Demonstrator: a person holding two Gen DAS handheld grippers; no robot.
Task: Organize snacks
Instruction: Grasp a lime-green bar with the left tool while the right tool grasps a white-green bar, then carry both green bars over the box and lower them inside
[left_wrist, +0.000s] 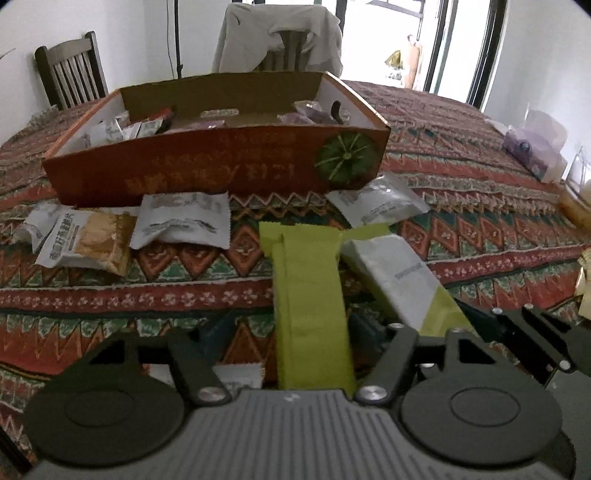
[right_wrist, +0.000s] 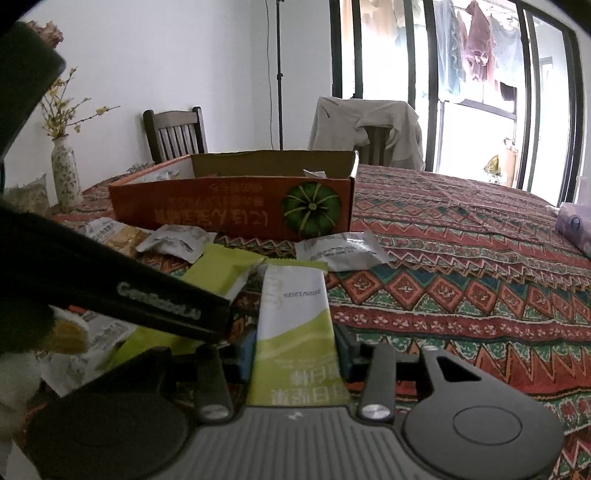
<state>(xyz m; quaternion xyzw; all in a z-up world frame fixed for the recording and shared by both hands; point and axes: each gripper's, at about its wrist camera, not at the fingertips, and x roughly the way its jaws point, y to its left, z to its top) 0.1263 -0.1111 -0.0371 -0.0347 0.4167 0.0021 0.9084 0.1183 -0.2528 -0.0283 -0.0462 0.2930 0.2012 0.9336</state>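
In front of the orange box (right_wrist: 232, 206), the right gripper (right_wrist: 295, 347) pinches a white-green snack bar (right_wrist: 291, 314). Left gripper (left_wrist: 310, 328) straddles a green bar (left_wrist: 306, 280), contact unclear. Loose white packets (left_wrist: 181, 221) lie against the box front.

Matt cardboard box (left_wrist: 221, 173), woven cloth table cover (left_wrist: 461, 236), seemingly glossy plastic snack wrappers (left_wrist: 181, 221).

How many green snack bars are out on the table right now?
2: one green bar lies between the left gripper's fingers, one green-and-white bar sits in the right gripper. More may hide underneath.
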